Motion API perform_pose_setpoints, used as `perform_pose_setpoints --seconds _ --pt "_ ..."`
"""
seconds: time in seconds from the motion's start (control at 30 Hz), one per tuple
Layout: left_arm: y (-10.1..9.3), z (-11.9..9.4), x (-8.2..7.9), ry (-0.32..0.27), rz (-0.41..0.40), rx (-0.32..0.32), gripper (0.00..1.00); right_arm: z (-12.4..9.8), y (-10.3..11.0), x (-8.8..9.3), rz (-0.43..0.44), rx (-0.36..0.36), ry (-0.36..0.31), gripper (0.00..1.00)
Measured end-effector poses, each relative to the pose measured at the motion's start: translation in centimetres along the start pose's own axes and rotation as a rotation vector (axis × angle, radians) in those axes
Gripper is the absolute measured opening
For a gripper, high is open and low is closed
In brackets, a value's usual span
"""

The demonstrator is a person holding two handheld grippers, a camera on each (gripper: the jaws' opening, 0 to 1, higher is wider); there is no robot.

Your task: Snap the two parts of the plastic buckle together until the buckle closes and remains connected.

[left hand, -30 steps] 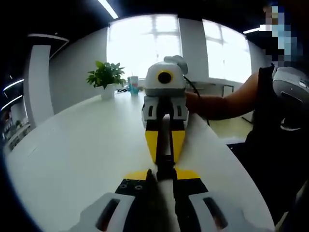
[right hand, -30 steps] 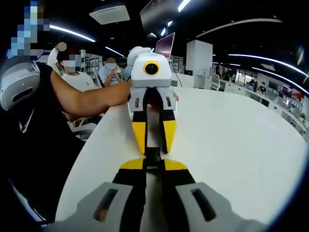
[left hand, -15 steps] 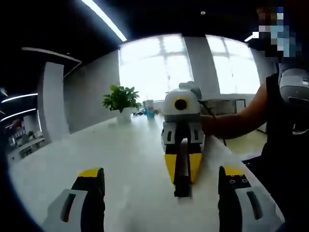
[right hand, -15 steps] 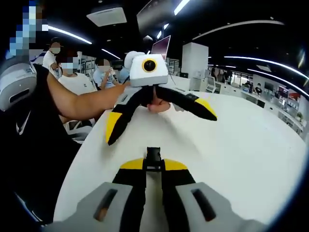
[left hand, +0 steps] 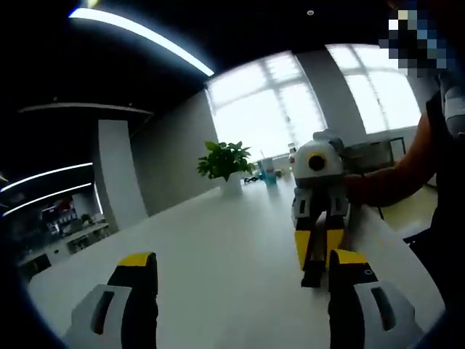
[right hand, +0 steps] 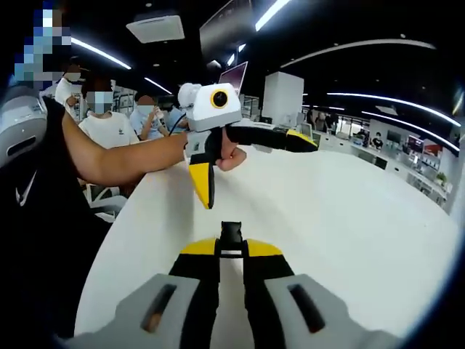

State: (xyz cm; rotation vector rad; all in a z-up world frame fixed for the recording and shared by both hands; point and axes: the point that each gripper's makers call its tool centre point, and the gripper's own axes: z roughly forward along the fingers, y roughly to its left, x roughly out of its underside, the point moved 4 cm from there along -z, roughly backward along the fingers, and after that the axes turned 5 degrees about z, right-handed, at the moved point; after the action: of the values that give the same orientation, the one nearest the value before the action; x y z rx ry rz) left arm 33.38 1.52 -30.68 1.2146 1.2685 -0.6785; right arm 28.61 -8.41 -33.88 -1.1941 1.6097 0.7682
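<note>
L claw (left hand: 240, 302) is now wide open, jaws far apart at the bottom of the left gripper view w/ nothing between them. A sec ago they were shut nose-to-nose w/ the R claw on the buckle, so L has let go and backed off. In the right gripper view the L claw (right hand: 259, 172) hangs above the white counter (right hand: 349, 233), one jaw pointing down, the other splayed out sideways, a hand behind it. R claw (right hand: 231, 249) hasn't changed: jaws pinched together on the buckle (right hand: 231, 234), a short black piece poking out just past the yellow tips. From the left gripper view the R claw (left hand: 313, 263) shows the same, closed, w/ the buckle (left hand: 311, 278) as a dark stub at its nose, just above the counter (left hand: 218, 247), not resting on it as far as I can tell. Meaning, prob: halves are snapped and hold w/o L's help, since the black piece stays put in one claw. The seam is too small to confirm. Buckle's long axis runs along the R jaws, free end pointing fwd toward the L claw.
</note>
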Motion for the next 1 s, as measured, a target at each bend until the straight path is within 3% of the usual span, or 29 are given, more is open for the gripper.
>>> perform_pose_setpoints --seconds 0.07,0.23,0.33,0.37,0.47,0.6,0.73,0.83,0.9,1.0 --pt "0.2 0.0 0.0 0.000 0.002 -0.010 1.00 -0.1 -0.3 -0.1 -0.001 0.020 -0.007 0.09" --pt "1.1 -0.2 0.0 -0.002 -0.006 -0.051 1.00 -1.0 -2.5 -1.2 -0.012 0.172 -0.067 0.09" --pt "2.2 -0.3 0.3 0.023 0.003 -0.123 1.00 -1.8 -3.9 -1.6 0.012 0.246 -0.097 0.09" --pt "3.0 -0.5 0.4 0.029 0.013 -0.169 1.00 -1.9 -4.1 -1.6 0.021 0.255 -0.097 0.09" --pt "4.1 -0.9 0.5 0.031 -0.004 -0.227 1.00 -2.2 -4.8 -1.5 0.031 0.297 -0.097 0.09" --pt "4.8 -1.3 0.7 0.037 -0.024 -0.261 1.00 -2.5 -5.6 -1.4 0.057 0.333 -0.093 0.09" --pt "5.6 -1.4 1.5 0.094 -0.012 -0.318 1.00 -2.7 -6.1 -1.3 0.075 0.361 -0.086 0.09" --pt "7.0 -2.2 1.6 0.117 0.027 -0.437 1.00 -3.0 -6.5 -1.2 0.088 0.393 -0.083 0.09" --pt "7.6 -2.6 1.4 0.083 -0.017 -0.481 1.00 -3.2 -6.9 -1.2 0.095 0.422 -0.086 0.09" --pt "8.0 -3.2 1.3 0.061 -0.076 -0.493 1.00 -3.7 -7.7 -1.1 0.099 0.482 -0.083 0.09"
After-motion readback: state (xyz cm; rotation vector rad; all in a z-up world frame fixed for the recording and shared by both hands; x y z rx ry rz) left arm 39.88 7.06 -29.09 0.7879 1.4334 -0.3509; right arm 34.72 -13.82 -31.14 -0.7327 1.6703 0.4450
